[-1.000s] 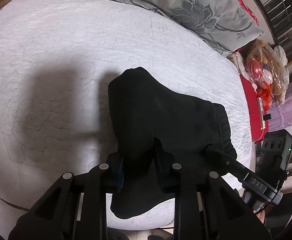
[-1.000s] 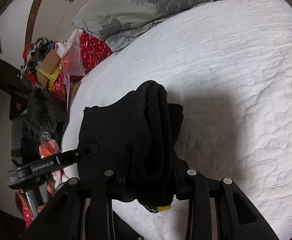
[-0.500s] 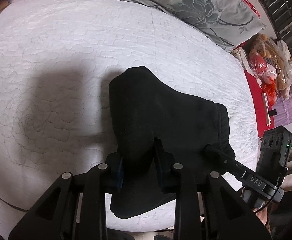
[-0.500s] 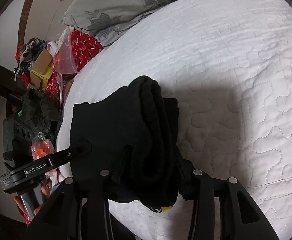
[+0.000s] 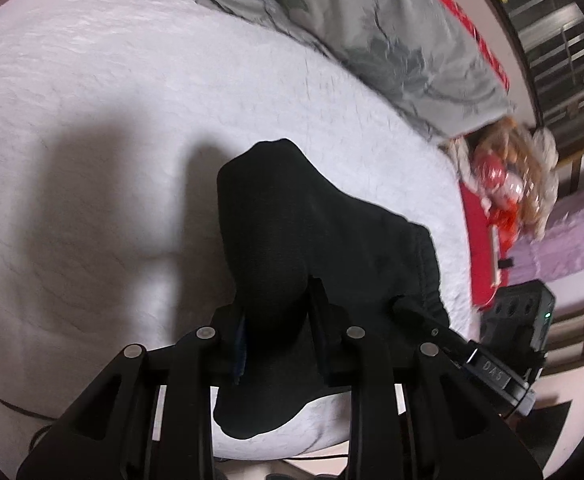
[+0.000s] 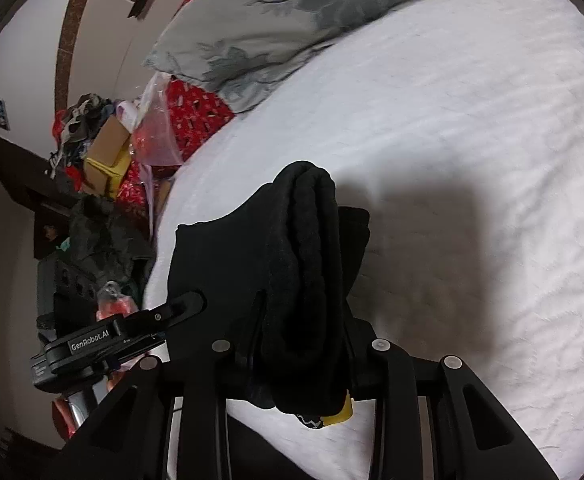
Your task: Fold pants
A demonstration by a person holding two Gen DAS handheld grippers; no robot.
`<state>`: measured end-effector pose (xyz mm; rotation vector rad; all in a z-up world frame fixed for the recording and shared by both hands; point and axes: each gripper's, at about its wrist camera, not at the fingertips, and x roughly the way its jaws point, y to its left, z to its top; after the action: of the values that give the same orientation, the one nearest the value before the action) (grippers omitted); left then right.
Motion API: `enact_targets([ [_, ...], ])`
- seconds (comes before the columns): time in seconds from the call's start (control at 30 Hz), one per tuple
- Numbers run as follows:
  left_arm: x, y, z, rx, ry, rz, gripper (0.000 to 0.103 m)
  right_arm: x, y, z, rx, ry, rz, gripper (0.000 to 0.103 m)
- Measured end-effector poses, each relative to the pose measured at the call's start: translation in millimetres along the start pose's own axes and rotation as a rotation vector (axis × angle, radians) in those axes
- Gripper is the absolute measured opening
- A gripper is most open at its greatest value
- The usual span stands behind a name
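We cannot see the pads of the left gripper (image 5: 278,320): the black pants (image 5: 315,248) bunched between its fingers cover them. The pants likewise cover the inner faces of the right gripper (image 6: 299,344) fingers. A small yellow tag (image 6: 341,414) shows below the cloth; we cannot read it. The grey pillow (image 5: 371,36) is smeared by motion blur in the left wrist view and cut off by the top edge. The bagged items (image 5: 503,184) beside the bed are too blurred to identify.
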<state>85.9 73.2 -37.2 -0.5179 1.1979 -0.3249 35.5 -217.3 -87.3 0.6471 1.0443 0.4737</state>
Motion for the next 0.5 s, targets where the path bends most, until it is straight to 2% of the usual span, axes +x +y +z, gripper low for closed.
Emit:
enact_targets([
  [0.1, -15, 13, 23, -0.046, -0.034, -0.022, 0.024, 8, 17, 14, -0.004, 0.006, 0.024, 0.031],
  [0.17, -22, 20, 39, -0.060, -0.058, -0.010, 0.024, 16, 33, 27, -0.026, 0.004, 0.038, 0.031],
  [0.37, -18, 41, 76, -0.061, -0.094, 0.144, 0.024, 61, 72, 55, -0.100, 0.009, 0.005, 0.031],
  [0.5, 12, 59, 84, -0.058, -0.040, 0.257, 0.025, 97, 78, 57, -0.150, 0.032, -0.060, 0.032],
])
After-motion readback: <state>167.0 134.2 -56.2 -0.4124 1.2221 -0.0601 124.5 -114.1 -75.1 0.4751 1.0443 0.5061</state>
